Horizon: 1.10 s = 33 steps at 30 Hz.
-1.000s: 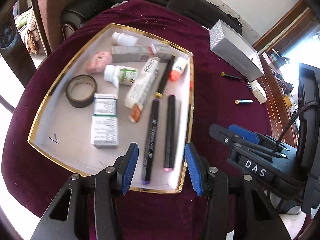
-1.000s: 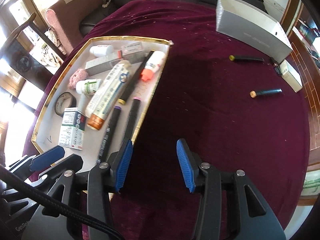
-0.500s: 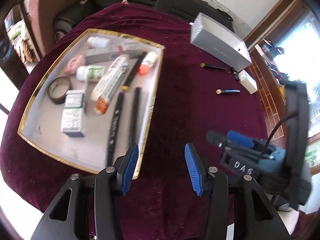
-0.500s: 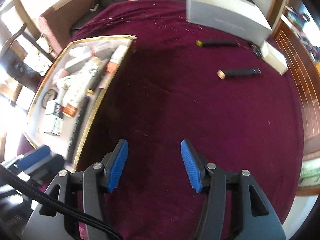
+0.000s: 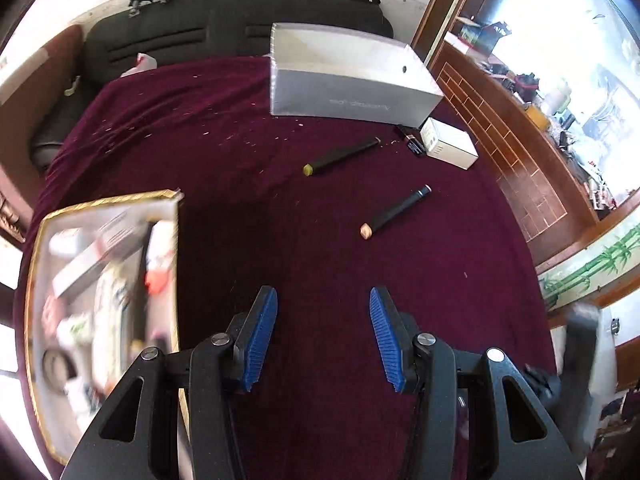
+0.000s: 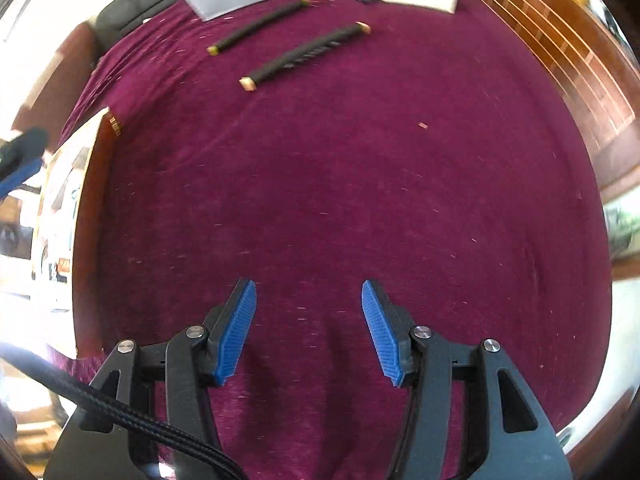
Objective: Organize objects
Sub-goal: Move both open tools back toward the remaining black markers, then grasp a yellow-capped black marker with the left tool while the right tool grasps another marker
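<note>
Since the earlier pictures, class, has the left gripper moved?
Yes. The left gripper has swung right, off the gold-rimmed tray and over bare cloth toward the two markers.

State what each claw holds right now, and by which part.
Nothing is held. The left claw and the right claw both stand open over bare maroon cloth, nothing between their pads.

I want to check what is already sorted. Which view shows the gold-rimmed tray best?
The left wrist view: the gold-rimmed tray shows two gilt edges and much of its interior, though the contents are motion-blurred. The right wrist view catches only a thin, foreshortened sliver of it at the left edge, mostly its outer wall.
</note>
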Each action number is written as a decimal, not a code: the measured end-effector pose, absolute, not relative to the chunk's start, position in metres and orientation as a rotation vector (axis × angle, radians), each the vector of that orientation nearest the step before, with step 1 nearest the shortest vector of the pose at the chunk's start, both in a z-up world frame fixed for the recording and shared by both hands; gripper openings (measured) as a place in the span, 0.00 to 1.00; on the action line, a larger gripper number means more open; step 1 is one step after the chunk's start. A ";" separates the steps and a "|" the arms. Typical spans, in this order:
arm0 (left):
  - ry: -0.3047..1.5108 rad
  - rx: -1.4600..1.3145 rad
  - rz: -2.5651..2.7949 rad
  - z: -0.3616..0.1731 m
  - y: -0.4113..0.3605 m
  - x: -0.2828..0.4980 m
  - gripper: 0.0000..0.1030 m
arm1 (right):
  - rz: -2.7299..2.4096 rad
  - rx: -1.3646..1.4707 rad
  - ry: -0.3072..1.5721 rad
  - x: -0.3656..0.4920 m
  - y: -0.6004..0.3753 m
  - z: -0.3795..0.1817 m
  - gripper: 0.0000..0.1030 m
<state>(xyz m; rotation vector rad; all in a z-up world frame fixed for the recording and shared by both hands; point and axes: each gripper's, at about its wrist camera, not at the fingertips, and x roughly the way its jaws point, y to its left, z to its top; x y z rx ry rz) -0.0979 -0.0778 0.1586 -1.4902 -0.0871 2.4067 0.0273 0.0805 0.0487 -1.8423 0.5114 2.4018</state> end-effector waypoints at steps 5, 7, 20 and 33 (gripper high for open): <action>-0.090 -1.513 2.342 0.135 -0.051 -0.160 0.41 | 2.335 -1.842 0.682 0.033 0.105 0.040 0.52; -0.101 -1.515 2.337 0.127 -0.045 -0.186 0.41 | 2.287 -1.838 0.744 0.037 0.115 0.036 0.52; 0.174 -1.392 2.307 0.067 0.011 -0.285 0.41 | 2.157 -1.756 0.859 0.032 0.142 0.031 0.52; 0.335 -1.412 2.274 0.046 0.037 -0.299 0.12 | 2.186 -1.653 0.805 0.004 0.150 0.044 0.52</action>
